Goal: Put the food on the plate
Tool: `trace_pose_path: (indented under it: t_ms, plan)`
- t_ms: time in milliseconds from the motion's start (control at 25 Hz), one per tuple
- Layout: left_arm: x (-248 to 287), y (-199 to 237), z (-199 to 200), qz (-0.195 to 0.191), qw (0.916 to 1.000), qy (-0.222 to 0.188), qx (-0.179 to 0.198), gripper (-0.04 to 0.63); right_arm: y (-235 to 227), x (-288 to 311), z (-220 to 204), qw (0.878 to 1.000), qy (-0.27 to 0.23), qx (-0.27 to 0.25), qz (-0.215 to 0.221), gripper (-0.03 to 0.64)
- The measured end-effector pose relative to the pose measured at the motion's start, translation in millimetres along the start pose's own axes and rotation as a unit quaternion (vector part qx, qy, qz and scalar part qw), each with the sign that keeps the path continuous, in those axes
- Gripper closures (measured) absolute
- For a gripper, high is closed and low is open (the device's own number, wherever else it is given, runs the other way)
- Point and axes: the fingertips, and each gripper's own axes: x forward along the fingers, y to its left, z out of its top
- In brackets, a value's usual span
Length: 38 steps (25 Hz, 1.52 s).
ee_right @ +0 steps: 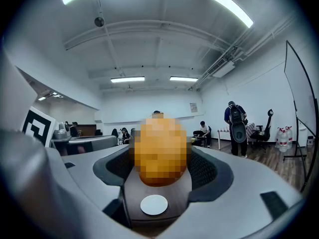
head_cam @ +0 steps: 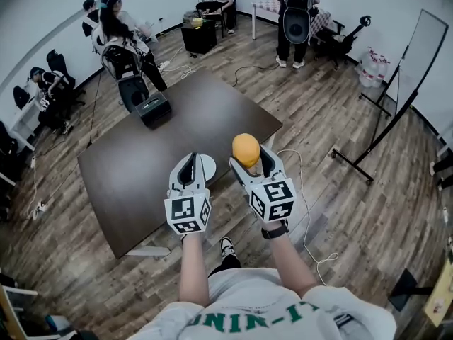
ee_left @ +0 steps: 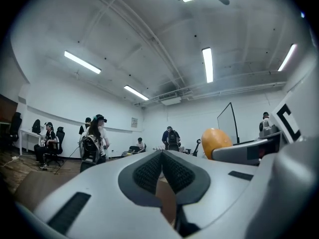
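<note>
right tongs: the right gripper (head_cam: 251,160) is clamping an orange-yellow oval fruit (head_cam: 245,148) between its pads, with the jaws standing fairly wide around it, up in the air over the near right edge of the dark table (head_cam: 134,165).
left tongs: the left gripper (head_cam: 191,163) is hovering with its jaws pressed together, carrying nothing.
plate: a small white plate (head_cam: 208,167) is sitting on the table close to its near edge, and the left gripper's tips are partly covering it in the head view.
fruit to plate: the plate is lying just to the left of the fruit and below it. in the right gripper view it is showing centred between the jaws, under the fruit.
long axis: the fruit's longer side is running along the jaws, with its far end poking out past the fingertips.
nearer hand: the left gripper is hanging closer to the plate, but the right one is carrying the food.
coming move, as i judge it: a short drift left and down is looking enough to reach the plate.
risk: the left gripper is crowding the plate and may be getting in the way.
</note>
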Motion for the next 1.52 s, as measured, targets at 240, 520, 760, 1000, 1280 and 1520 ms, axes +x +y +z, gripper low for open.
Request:
trace_pose_path:
  t_ms: [240,520,760,1000,1280,1520]
  plan:
    - [50.8,50.1,-6.7,0.001,1.0000,0.003,-0.004,0.581,-3.4,74.7,2.7,1.000,0.014,-0.006,-0.003,0.276]
    - [85.3,118.4,-6.3,0.005,1.0000,-0.001,-0.001,0.581,16.2,157.4,4.8,1.000,0.020,-0.006,0.011,0.276]
    - [103.2,153.7,-25.4,0.004,0.9999,0.011,-0.007,0.581,27.1,198.8,-14.2,0.999,0.043,-0.011,0.022,0.276]
    - [125.1,175.0,-48.4,0.007,0.9994,0.031,-0.016,0.581,19.6,234.5,-33.5,0.996,0.075,-0.016,0.038,0.276]
    - [153.3,196.5,-71.2,0.021,0.9984,0.046,-0.024,0.581,13.9,279.8,-53.8,0.986,0.126,-0.040,0.097,0.276]
    - [178.3,209.2,-81.5,0.038,0.9974,0.055,-0.025,0.581,13.2,309.2,-64.5,0.969,0.162,-0.085,0.164,0.275]
